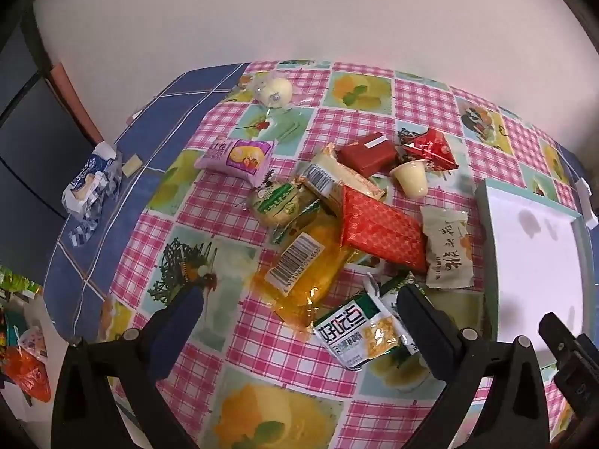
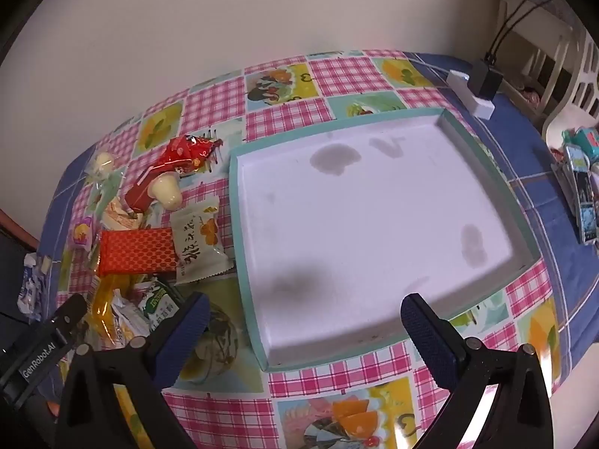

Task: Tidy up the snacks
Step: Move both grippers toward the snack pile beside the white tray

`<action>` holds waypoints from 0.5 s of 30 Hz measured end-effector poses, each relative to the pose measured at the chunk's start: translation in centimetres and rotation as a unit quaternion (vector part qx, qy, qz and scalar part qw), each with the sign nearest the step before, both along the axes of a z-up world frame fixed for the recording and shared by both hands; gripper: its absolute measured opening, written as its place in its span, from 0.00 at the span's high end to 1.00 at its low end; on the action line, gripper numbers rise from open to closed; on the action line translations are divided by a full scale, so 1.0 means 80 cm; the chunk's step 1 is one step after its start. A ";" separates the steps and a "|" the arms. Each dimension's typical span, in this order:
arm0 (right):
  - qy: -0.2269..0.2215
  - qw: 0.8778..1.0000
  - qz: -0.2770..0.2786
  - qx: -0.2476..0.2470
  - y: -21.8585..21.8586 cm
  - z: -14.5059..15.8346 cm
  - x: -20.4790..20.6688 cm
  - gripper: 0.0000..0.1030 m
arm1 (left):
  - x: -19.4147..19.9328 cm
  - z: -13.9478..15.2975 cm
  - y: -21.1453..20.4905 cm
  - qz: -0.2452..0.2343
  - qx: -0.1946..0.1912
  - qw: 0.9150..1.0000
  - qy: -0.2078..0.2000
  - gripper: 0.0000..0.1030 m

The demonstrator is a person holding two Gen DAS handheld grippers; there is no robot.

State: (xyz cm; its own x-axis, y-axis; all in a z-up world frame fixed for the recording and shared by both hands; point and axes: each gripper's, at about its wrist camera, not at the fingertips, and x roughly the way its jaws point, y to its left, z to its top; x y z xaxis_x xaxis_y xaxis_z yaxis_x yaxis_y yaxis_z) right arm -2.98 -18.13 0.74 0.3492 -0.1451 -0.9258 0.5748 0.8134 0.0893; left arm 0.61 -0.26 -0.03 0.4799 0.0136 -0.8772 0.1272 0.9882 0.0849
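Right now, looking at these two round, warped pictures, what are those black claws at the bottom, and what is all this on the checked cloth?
Each picture comes from a small wide-angle camera fixed on a hand-held two-finger gripper; a person carries one in each hand. One view looks along the left gripper, the other along the right gripper. The black arms with blue pads are their fingers. Both stand wide open and hold nothing.

On the pink checked tablecloth lies a heap of wrapped snacks: a red diamond-patterned packet, a clear orange packet with a barcode label, a green-and-white packet with yellow corn, a pink packet and a cream jelly cup. Beside the heap sits a shallow white tray with a teal rim, with nothing in it, under the right gripper.
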 end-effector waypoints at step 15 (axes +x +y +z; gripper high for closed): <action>-0.003 1.000 0.021 -0.006 0.009 0.005 -0.044 0.00 | 0.000 0.001 -0.006 -0.005 -0.006 1.000 0.007 0.00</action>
